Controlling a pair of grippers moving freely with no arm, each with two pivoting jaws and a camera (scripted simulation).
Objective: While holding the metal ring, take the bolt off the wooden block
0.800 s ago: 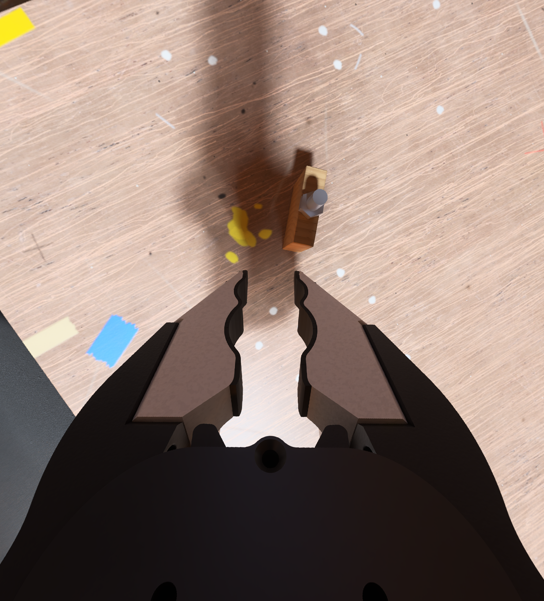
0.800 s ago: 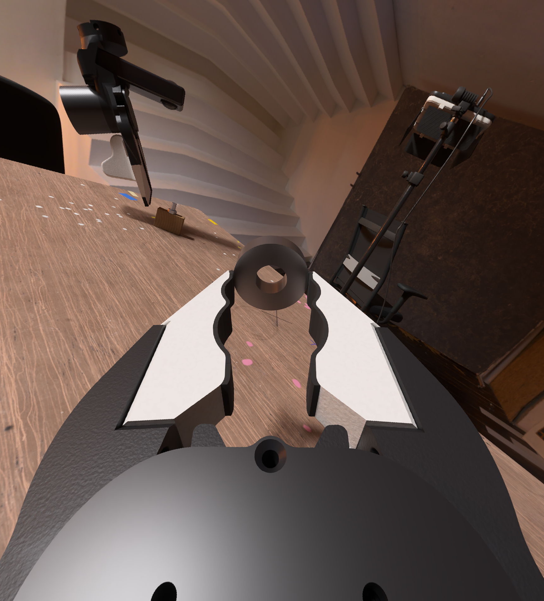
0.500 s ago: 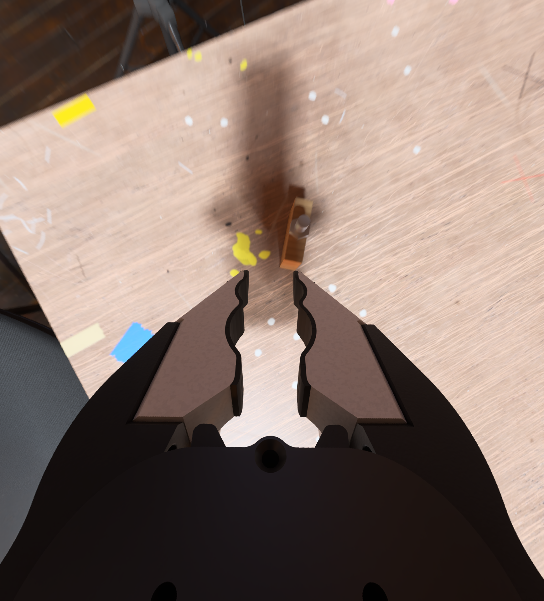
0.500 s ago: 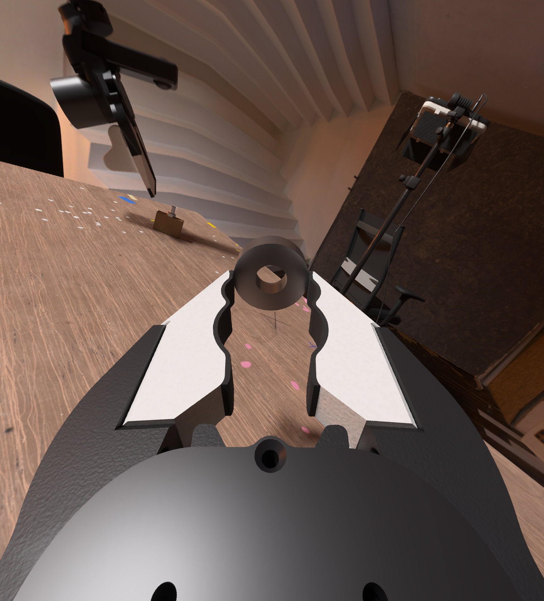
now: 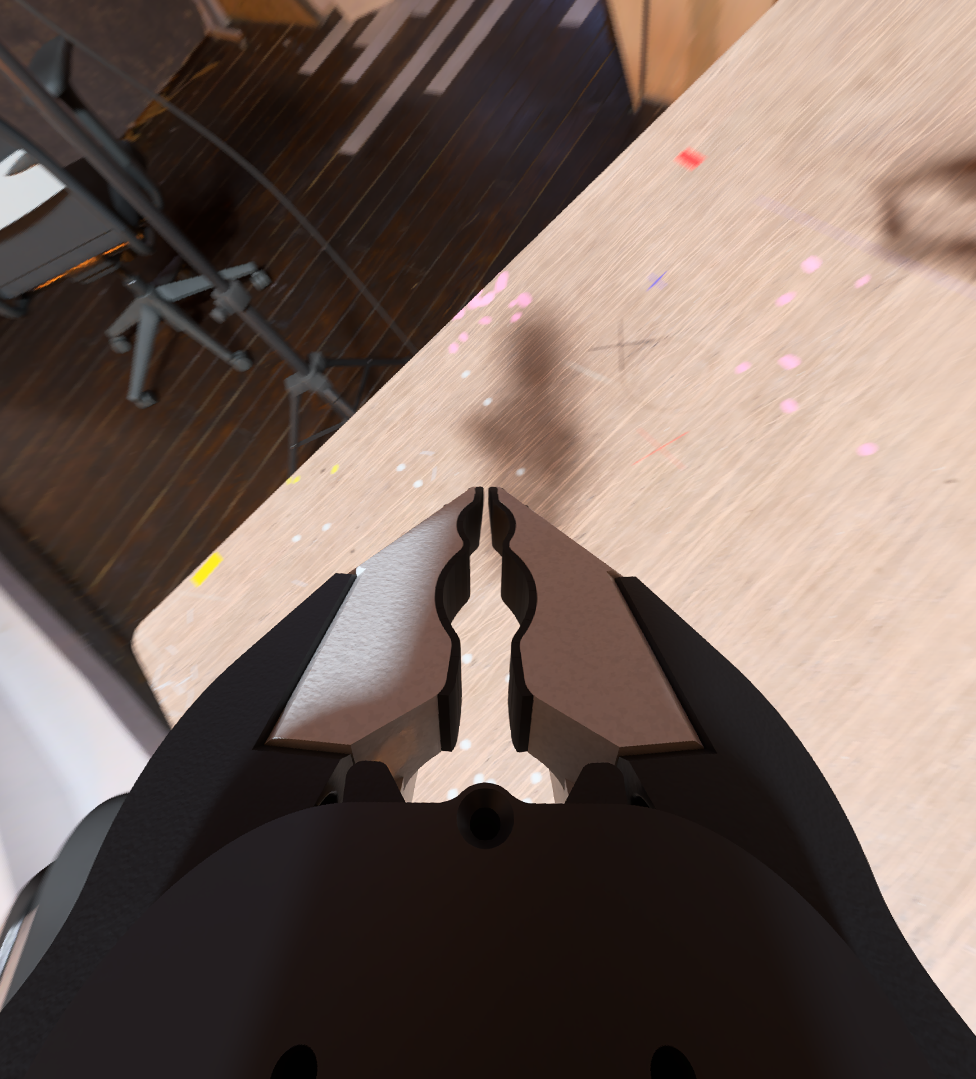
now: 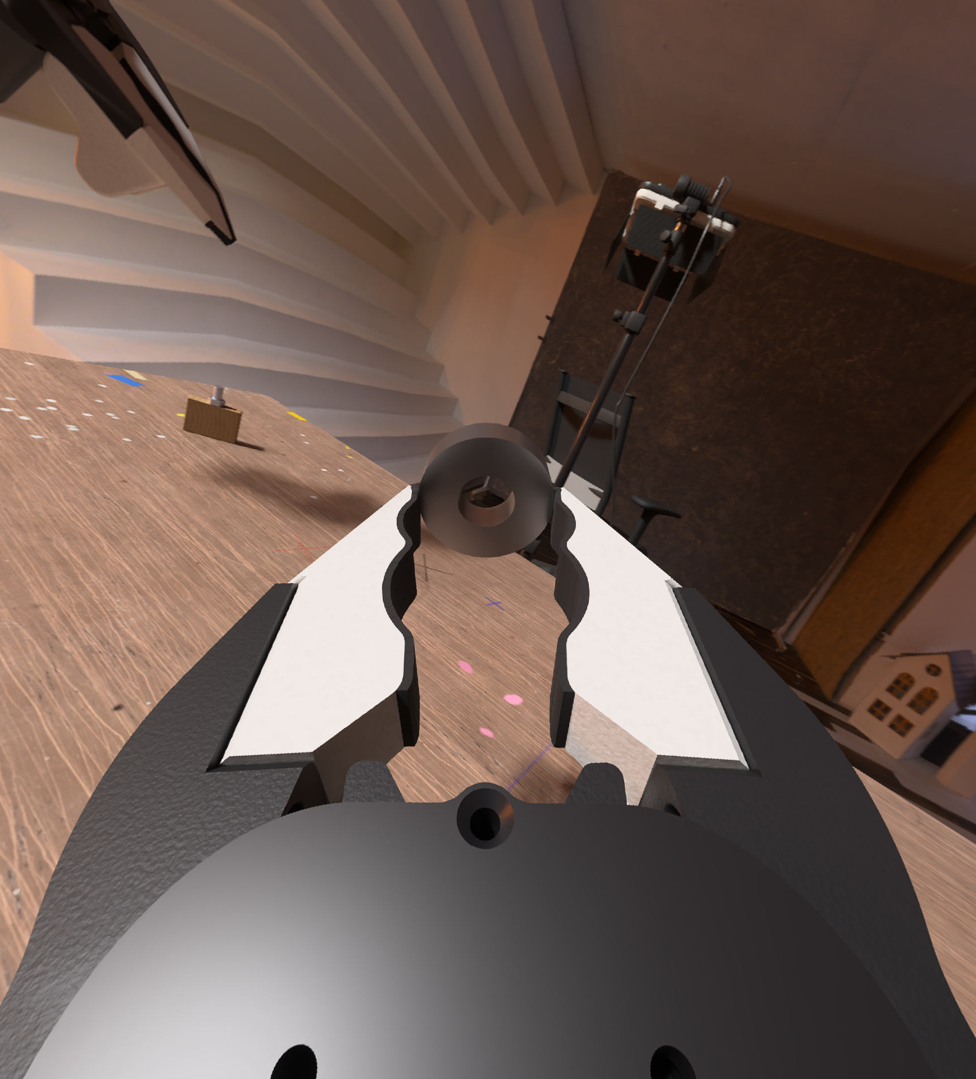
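Note:
My right gripper [image 6: 485, 496] is shut on the dark metal ring [image 6: 444, 519] and holds it above the wooden table [image 6: 94, 584]. The wooden block [image 6: 212, 419] stands far off at the left on the table, with the grey bolt [image 6: 218, 396] upright in its top. My left gripper [image 5: 485, 496] is shut and empty, its tips almost touching. In the right wrist view the left gripper [image 6: 220, 230] hangs high above the table, up and left of the block. The block and bolt are out of the left wrist view.
The left wrist view looks over the table's edge [image 5: 357, 420] to a dark floor with an office chair [image 5: 182, 303] and a stand [image 5: 310, 379]. The right wrist view shows a lamp on a stand [image 6: 672, 228] and a small model house [image 6: 905, 700] beyond the table.
My left gripper has risen and swung away from the block, and its jaws have closed empty. The block has left its view. My right gripper still holds the ring.

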